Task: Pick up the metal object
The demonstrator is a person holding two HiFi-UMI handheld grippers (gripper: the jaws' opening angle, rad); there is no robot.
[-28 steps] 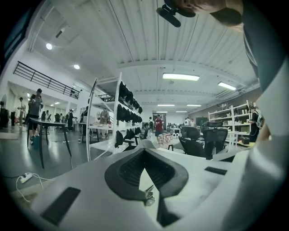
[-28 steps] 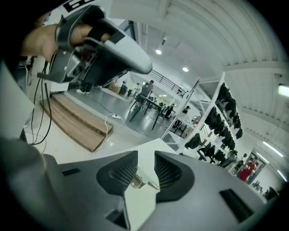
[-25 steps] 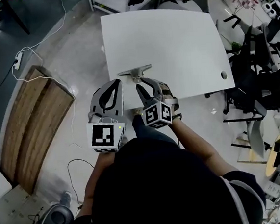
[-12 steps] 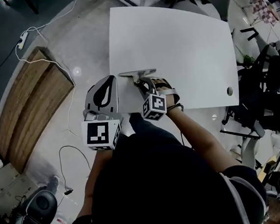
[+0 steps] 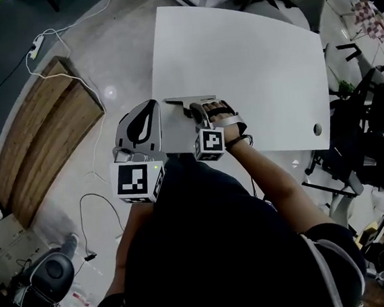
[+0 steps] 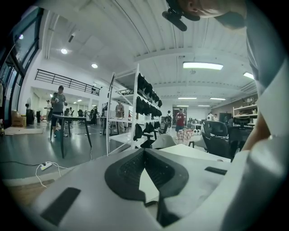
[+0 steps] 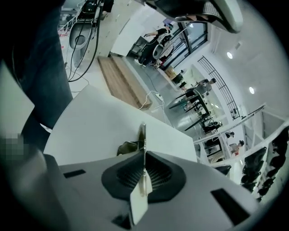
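Surface: white table (image 5: 251,63).
Right side: right gripper (image 7: 143,155) clamped tight on metal object (image 7: 142,134), near edge.
Left side: left gripper (image 6: 144,151) jaws together, empty.

A white table (image 5: 237,64) stands on a grey floor (image 5: 121,48) and has a small round hole (image 5: 317,129) near its right edge. Left of it lies a wooden platform (image 5: 42,137), with a power strip (image 5: 36,46) beyond (its cable is white). Black office chairs (image 5: 371,119) stand to the right.
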